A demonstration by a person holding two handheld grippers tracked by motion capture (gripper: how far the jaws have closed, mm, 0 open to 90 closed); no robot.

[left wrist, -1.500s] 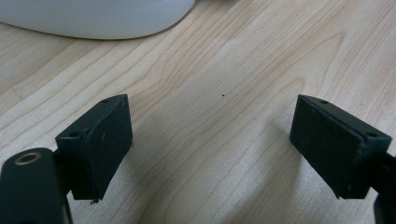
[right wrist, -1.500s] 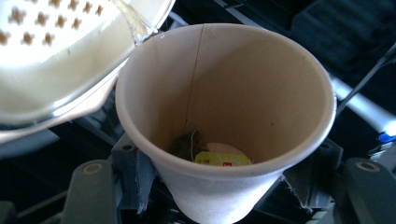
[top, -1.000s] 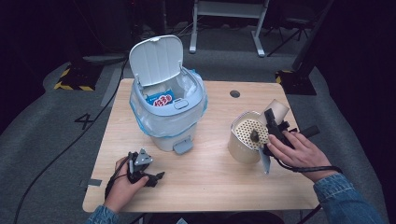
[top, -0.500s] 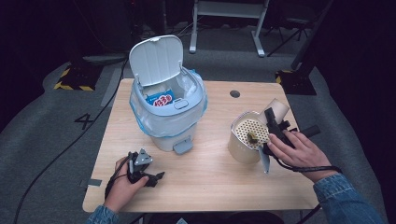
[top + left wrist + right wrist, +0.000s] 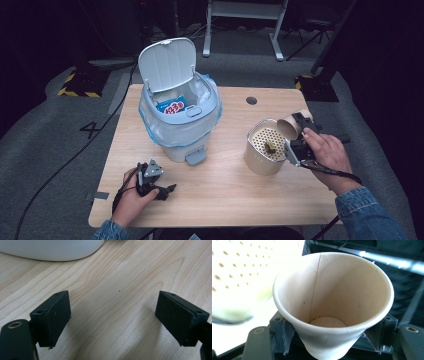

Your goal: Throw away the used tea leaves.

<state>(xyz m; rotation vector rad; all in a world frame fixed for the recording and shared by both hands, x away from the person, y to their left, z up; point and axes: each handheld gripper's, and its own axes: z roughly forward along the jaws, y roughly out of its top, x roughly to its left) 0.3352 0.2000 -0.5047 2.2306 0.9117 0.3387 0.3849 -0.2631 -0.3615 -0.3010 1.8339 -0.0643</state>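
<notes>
Pale woodgrain table; right claw clamps conical paper cup; left claw agape.

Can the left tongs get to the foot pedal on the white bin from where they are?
Probably yes. The left tongs sit open on the table, with bare wood between them and the pedal at the bin's base. Nothing stands in between.

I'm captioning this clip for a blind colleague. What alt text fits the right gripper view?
An empty paper cup, its open mouth facing the camera and a few dark specks inside, sits between the right gripper's black fingers. Behind it at left is a blurred, bright surface with rows of small holes; the background at right is dark.
</notes>
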